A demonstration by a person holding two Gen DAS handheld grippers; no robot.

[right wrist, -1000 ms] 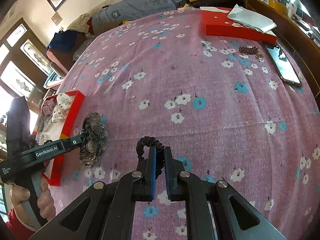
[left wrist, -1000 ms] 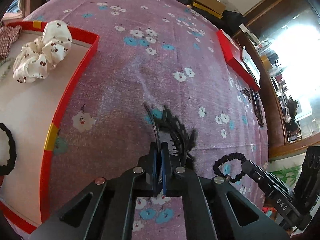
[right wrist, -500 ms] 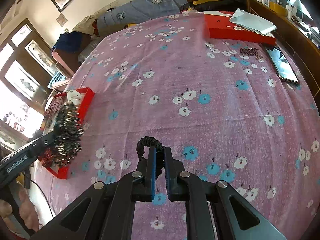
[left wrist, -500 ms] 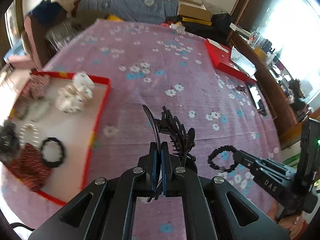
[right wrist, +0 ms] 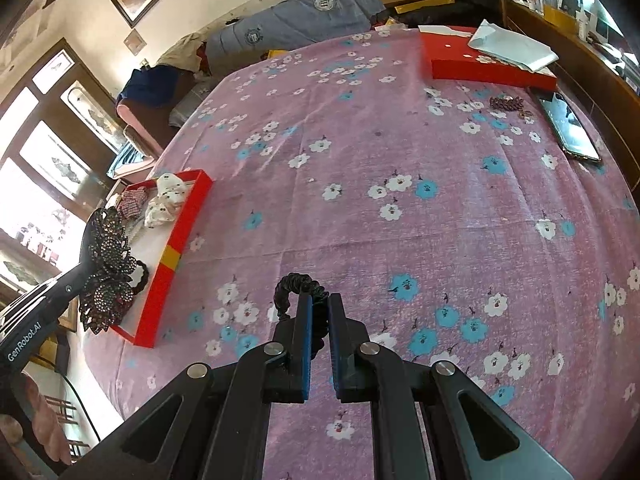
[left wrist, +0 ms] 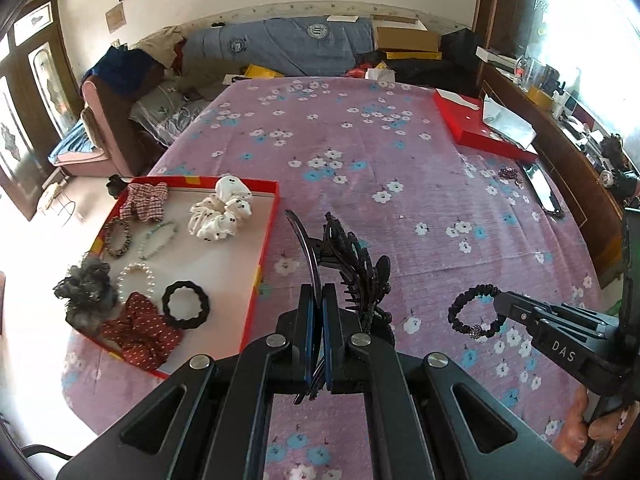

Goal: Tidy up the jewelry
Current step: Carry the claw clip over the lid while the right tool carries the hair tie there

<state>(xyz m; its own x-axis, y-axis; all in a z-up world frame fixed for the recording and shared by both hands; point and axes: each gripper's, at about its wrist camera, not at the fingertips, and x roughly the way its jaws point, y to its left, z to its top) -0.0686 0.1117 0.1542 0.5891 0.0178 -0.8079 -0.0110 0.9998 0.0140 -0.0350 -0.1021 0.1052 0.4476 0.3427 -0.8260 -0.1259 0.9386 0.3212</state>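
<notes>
My left gripper [left wrist: 318, 300] is shut on a black rhinestone hair clip [left wrist: 356, 264], held in the air just right of the red tray [left wrist: 264, 248]; the same clip [right wrist: 106, 268] shows at the left of the right wrist view, over the tray's near end. My right gripper [right wrist: 319, 312] is shut on a black braided hair tie [right wrist: 298, 286] above the flowered purple cloth; in the left wrist view that tie [left wrist: 474, 312] hangs from its tip at the right. The tray holds a white scrunchie [left wrist: 220, 212], a pearl bracelet [left wrist: 136, 280], a black ring tie [left wrist: 186, 304] and several other pieces.
A red box lid [left wrist: 476, 132] with white paper lies at the far right of the cloth. Near it are a small beaded piece [right wrist: 508, 103] and a phone [right wrist: 572, 128]. A wooden cabinet edges the right side; a sofa with bedding stands behind.
My left gripper has risen and tilted up with the hair clip, so the whole tray and room came into view. My right gripper has lifted slightly with the hair tie.
</notes>
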